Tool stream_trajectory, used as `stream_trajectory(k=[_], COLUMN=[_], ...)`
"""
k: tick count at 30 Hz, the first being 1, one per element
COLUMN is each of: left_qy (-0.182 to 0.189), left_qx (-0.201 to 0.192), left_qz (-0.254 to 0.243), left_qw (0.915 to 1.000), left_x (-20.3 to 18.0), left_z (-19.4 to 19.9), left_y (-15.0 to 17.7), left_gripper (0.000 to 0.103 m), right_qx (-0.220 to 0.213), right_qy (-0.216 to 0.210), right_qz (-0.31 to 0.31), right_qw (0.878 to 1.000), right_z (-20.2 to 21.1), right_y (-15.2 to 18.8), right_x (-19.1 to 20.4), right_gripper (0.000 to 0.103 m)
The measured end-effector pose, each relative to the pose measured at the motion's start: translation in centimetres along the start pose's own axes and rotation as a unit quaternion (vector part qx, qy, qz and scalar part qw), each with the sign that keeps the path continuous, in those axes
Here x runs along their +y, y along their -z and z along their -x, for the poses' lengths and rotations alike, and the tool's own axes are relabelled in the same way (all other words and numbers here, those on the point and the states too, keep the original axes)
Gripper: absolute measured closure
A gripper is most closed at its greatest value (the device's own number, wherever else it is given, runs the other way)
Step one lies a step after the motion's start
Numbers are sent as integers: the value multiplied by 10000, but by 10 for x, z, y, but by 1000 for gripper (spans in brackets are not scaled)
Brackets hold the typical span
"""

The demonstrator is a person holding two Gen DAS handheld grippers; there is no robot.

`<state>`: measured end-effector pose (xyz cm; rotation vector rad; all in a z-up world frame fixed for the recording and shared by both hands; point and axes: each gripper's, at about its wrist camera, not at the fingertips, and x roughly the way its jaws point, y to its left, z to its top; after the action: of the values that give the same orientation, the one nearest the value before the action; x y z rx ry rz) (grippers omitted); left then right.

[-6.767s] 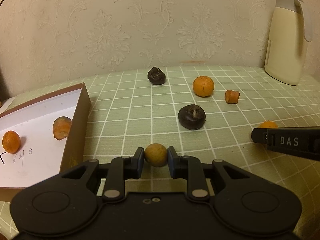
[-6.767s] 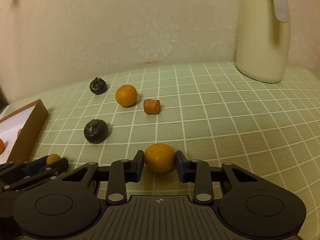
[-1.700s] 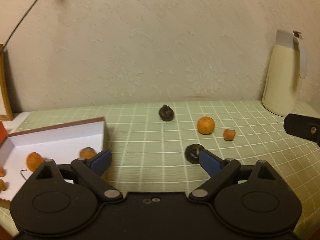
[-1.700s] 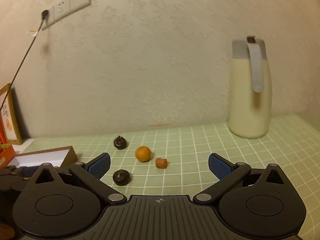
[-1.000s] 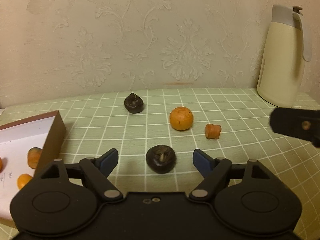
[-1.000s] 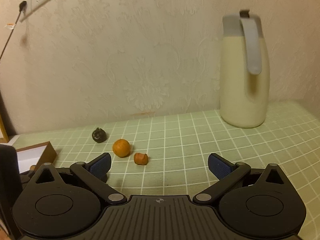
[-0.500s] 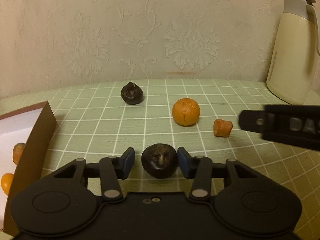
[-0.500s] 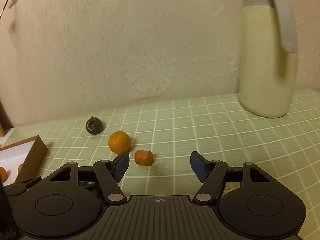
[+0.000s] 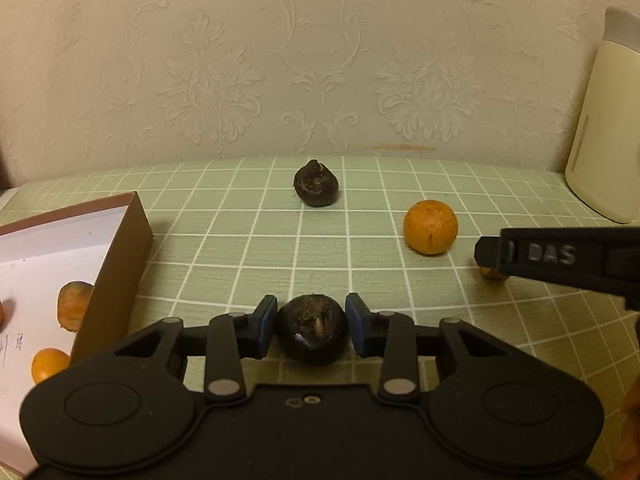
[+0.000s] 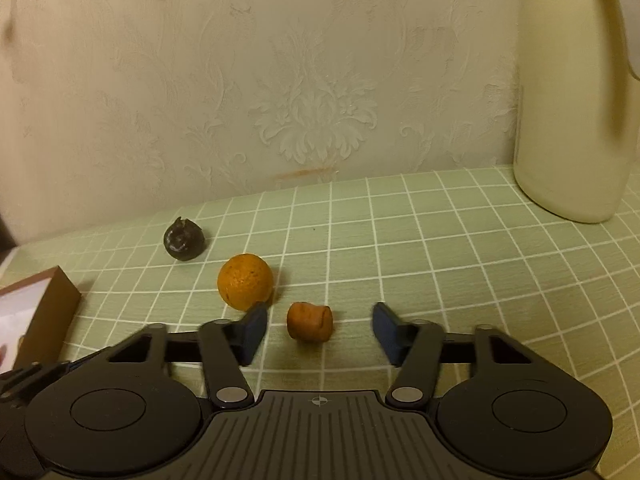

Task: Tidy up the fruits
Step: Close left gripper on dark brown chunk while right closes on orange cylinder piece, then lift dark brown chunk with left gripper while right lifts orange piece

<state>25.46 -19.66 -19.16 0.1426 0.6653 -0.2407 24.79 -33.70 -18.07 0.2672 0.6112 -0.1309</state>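
Note:
In the left wrist view a dark brown fruit point(image 9: 311, 330) lies on the green checked cloth between the pads of my left gripper point(image 9: 311, 324). Its jaws are closing and both pads touch the fruit's sides. In the right wrist view a small orange stub-shaped piece point(image 10: 310, 321) lies between the fingers of my right gripper point(image 10: 320, 320). These jaws are closing too, with a gap left on each side of the piece. A round orange fruit point(image 10: 245, 281) sits just beyond the right gripper's left finger, and a second dark fruit point(image 10: 184, 244) lies further back.
A brown box point(image 9: 120, 260) with a white inside stands at the left and holds orange fruits point(image 9: 74, 306). A cream jug point(image 10: 576, 100) stands at the back right by the wallpapered wall. One finger point(image 9: 560, 258) of the right gripper crosses the left wrist view.
Both grippers came down and forward to the cloth. The left jaws narrowed from wide apart onto the dark fruit. The right jaws narrowed around the orange piece.

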Motion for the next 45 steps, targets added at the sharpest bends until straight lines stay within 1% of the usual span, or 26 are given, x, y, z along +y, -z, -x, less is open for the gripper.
stream_trajectory(k=[4, 5, 6, 8, 10, 11, 12, 18, 22, 26, 37, 45], left_qy=[22, 24, 25, 8, -15, -20, -21, -9, 15, 51, 113, 201], left_qx=[17, 19, 24, 32, 20, 14, 14, -19, -31, -33, -31, 63], left_qz=[-3, -6, -3, -2, -40, -59, -71, -56, -92, -56, -50, -19], left_qw=[10000, 10000, 10000, 10000, 10000, 10000, 10000, 10000, 10000, 10000, 9999, 9998], left_x=[1, 1, 2, 2, 1, 0, -1, -1, -2, 0, 2, 8], left_z=[2, 3, 2, 1, 2, 3, 3, 4, 7, 10, 21, 36], left_y=[0, 0, 0, -1, 0, 1, 1, 4, 6, 8, 11, 17], left_gripper=[74, 74, 74, 70, 70, 69, 69, 69, 74, 76, 76, 76], right_qx=[17, 29, 48, 95, 95, 95, 98, 85, 101, 134, 77, 184], right_qy=[36, 51, 56, 39, 64, 43, 32, 38, 5, -67, -226, -211], right_qz=[28, 33, 25, 50, 102, 103, 113, 237, 220, 166, 389, 452], right_qw=[10000, 10000, 10000, 9999, 9999, 9999, 9999, 9997, 9997, 9998, 9990, 9986], right_z=[-7, -8, -9, -12, -13, -13, -14, -9, -1, 9, 40, 58], right_y=[-1, -2, -2, -1, -1, -1, -1, 3, 8, 14, 23, 38], right_x=[3, 3, 3, 3, 5, 5, 6, 9, 7, 8, 21, 26], right_gripper=[56, 59, 67, 71, 71, 73, 77, 77, 77, 77, 77, 77])
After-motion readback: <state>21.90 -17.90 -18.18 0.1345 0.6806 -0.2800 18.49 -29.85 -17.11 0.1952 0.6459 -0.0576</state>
